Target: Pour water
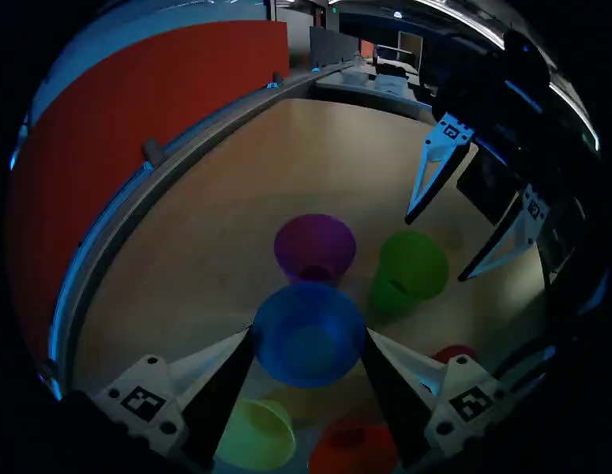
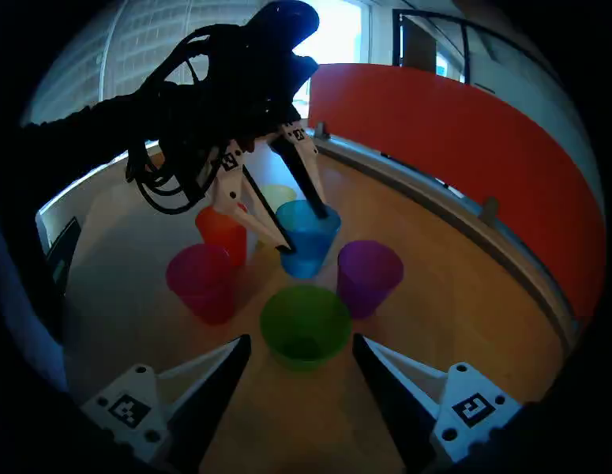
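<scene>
One cup secured: my left gripper (image 1: pixel 308 332) grasps the blue cup (image 1: pixel 309 351). My right gripper (image 2: pixel 300 338) is released, with the green cup (image 2: pixel 306 324) at twelve o'clock. Next, I judge: lift, tilt.

Six cups are grouped on the table (image 2: pixel 479 316). In the right gripper view, the nearest cup (image 2: pixel 306 325) is placed foremost, flanked by the left cup (image 2: pixel 201 280) and the right cup (image 2: pixel 369 276). Behind these, the central cup (image 2: pixel 307 253) is clasped between the fingers of the left gripper (image 2: pixel 309 231) (the far-left cup (image 2: pixel 223 235) and the farthest cup (image 2: pixel 278 193) are set behind it).
</scene>
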Motion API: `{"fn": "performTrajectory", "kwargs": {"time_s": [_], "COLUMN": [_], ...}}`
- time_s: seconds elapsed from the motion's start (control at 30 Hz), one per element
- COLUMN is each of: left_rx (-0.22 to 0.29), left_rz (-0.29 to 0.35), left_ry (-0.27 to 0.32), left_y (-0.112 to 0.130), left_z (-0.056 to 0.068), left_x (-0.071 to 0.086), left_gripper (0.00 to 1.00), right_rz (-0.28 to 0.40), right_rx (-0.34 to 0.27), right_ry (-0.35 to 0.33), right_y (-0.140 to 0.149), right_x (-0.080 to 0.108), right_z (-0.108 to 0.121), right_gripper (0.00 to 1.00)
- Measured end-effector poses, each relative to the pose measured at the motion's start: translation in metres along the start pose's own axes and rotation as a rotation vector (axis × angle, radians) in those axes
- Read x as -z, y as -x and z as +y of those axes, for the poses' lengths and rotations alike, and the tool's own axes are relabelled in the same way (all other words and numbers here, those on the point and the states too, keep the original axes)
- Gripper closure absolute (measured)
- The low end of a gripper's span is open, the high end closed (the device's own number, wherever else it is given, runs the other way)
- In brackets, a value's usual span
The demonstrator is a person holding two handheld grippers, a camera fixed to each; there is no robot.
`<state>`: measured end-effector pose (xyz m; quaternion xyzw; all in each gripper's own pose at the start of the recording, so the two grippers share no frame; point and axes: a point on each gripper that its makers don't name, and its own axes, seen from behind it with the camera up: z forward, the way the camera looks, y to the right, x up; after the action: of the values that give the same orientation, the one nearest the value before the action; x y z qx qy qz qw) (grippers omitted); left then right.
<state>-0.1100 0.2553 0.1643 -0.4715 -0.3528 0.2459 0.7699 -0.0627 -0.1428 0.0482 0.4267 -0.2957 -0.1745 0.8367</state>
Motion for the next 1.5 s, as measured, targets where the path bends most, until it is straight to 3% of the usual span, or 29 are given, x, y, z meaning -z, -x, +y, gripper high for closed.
{"fn": "performTrajectory", "kwargs": {"time_s": [0.6,1.5], "left_rx": [0.06,0.092], "left_rz": [0.183,0.487], "left_ry": [-0.077,-0.236], "left_y": [-0.029,-0.072], "left_z": [-0.014,-0.011], "left_x": [0.053,0.132], "left_gripper": [0.11,0.11], "right_rz": [0.015,0.058], "right_rx": [-0.011,-0.014], "right_ry": [0.03,0.071], "right_y": [-0.004,-0.016], "right_x": [0.009,0.018], "right_z": [0.004,-0.004], "right_gripper": [0.0,0.0]}}
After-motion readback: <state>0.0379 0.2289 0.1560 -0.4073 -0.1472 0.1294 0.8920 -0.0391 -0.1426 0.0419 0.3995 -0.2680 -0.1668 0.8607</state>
